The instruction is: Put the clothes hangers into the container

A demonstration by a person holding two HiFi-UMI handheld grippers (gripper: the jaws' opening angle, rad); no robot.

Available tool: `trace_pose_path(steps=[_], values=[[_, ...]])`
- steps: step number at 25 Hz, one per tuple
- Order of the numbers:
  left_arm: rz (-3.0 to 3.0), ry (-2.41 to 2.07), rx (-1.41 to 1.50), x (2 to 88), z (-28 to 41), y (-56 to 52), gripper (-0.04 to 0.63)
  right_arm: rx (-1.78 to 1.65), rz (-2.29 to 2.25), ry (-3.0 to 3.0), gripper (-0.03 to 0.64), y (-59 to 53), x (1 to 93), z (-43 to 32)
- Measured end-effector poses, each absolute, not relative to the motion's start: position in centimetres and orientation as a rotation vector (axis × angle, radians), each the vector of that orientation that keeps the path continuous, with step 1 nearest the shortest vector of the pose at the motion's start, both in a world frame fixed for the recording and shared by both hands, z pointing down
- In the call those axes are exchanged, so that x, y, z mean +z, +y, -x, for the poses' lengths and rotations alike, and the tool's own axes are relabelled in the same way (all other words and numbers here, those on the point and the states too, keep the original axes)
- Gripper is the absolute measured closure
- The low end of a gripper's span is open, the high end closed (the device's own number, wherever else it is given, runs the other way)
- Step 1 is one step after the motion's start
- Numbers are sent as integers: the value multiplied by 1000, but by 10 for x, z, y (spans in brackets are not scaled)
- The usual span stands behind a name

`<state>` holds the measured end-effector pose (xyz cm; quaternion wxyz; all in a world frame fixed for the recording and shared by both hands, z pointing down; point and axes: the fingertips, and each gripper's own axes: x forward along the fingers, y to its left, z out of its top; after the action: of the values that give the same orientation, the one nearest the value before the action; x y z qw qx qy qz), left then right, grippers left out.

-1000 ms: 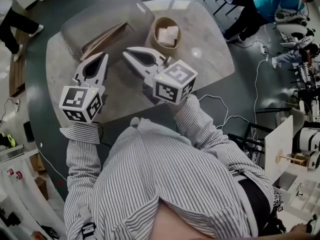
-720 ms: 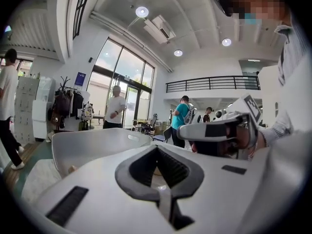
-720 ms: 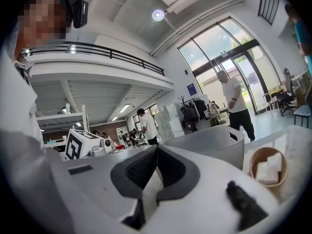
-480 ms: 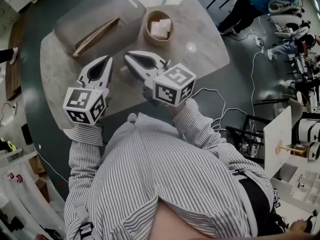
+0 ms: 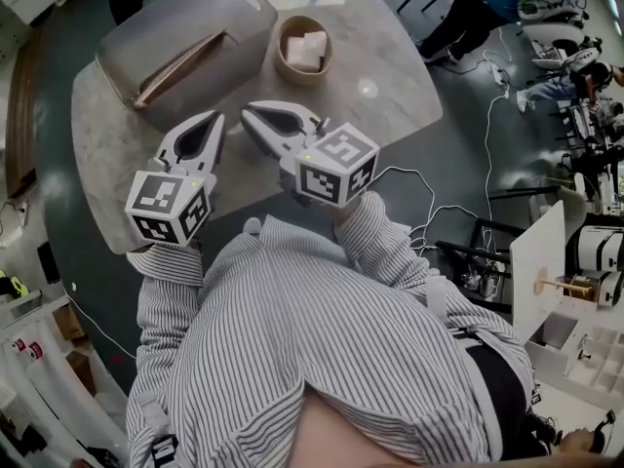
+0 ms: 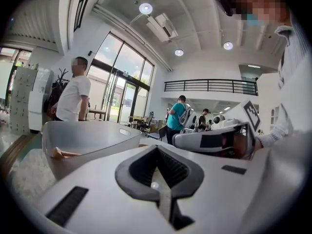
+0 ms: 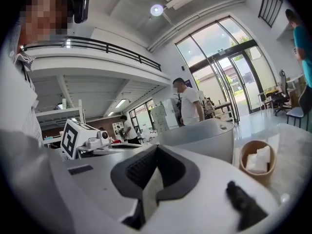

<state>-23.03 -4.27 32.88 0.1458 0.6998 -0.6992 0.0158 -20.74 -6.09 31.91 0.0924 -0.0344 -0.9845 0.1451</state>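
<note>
The grey container point(image 5: 195, 22) stands at the table's far left, and wooden hangers point(image 5: 175, 69) lie inside it along its near wall. My left gripper point(image 5: 216, 117) hovers over the table just in front of the container, jaws shut and empty. Beside it to the right, my right gripper point(image 5: 249, 111) is also shut with nothing in it. In the left gripper view the container point(image 6: 87, 138) sits at left with a hanger end point(image 6: 61, 153) showing over its rim. The right gripper view has the container point(image 7: 202, 135) straight ahead.
A round wooden bowl point(image 5: 304, 52) with white pieces inside stands right of the container, also seen as the bowl point(image 7: 257, 164) at right. The table point(image 5: 390, 86) ends in a curved edge near me. People stand and sit beyond the table; cables lie on the floor at right.
Both grippers have drawn back a little from the container toward me and sunk lower. Their jaws stayed shut.
</note>
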Motion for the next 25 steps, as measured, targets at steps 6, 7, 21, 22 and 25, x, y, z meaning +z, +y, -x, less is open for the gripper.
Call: trace_pose_path(steps=[6,7,21,22,25], values=[[-2020,-1975,23,331,226,-44,586,415,94,-2904,601,-63,324,202],[-2021,-1972,23,331,224,-44,586,413,93,-2903,601,-63,324,201],[-2005,-1952,10,337,216,-47,586,412,105,-2892,603,-61,330,197],[-2007,-1951,11,337,215,-47,586,410,104,-2892,603,-61,330,197],[-2011,-1947,14,336,212,-48,586,407,100,-2892,601,-62,329,196]])
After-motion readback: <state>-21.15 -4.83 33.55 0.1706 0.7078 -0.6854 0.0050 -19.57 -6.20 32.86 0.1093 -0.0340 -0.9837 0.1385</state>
